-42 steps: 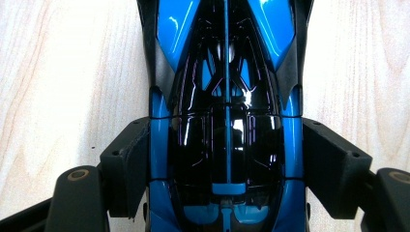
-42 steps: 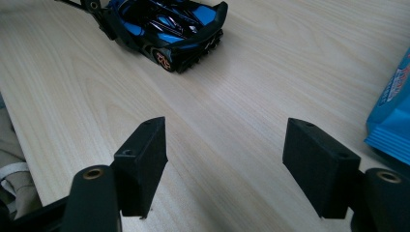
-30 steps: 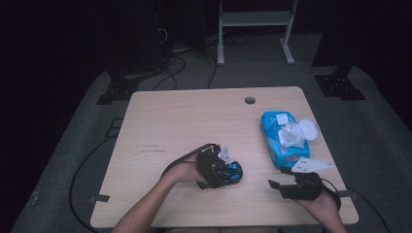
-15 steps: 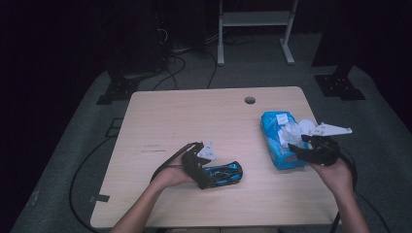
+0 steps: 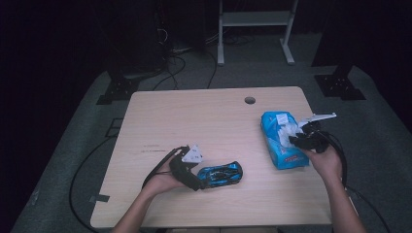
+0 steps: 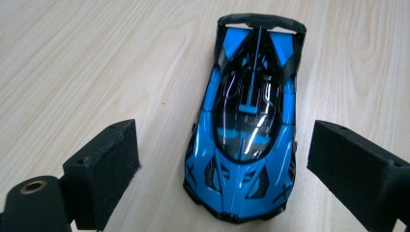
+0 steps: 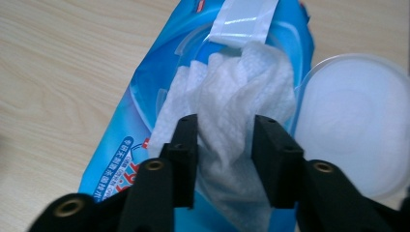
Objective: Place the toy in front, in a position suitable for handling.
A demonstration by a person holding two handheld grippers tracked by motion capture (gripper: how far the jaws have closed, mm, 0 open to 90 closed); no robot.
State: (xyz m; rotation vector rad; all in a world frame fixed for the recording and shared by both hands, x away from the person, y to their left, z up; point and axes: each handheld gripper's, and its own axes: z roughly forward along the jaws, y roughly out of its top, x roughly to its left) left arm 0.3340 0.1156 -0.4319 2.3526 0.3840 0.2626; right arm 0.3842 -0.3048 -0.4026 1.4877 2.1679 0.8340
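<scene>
Blue-and-black toy car [image 6: 246, 121], blue wipes pack [image 7: 145, 145], white wipe [image 7: 232, 96].

- A pale wooden tabletop [image 5: 194, 121] with a round cable hole [image 5: 249, 100] near its far edge.
- Grey carpeted floor [image 5: 87, 145] around it.
- A white metal frame [image 5: 252, 29] stands behind.
- Black cables [image 5: 180, 63] trail there.
- Surroundings are dark.

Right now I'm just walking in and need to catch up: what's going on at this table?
A person works with a gripper in each hand. The right gripper has just been closing its jaws around a white wipe sticking out of the blue wipes pack, whose lid is flipped open. The left gripper stands open with the blue toy car between its jaws, untouched, on the wooden table.
</scene>
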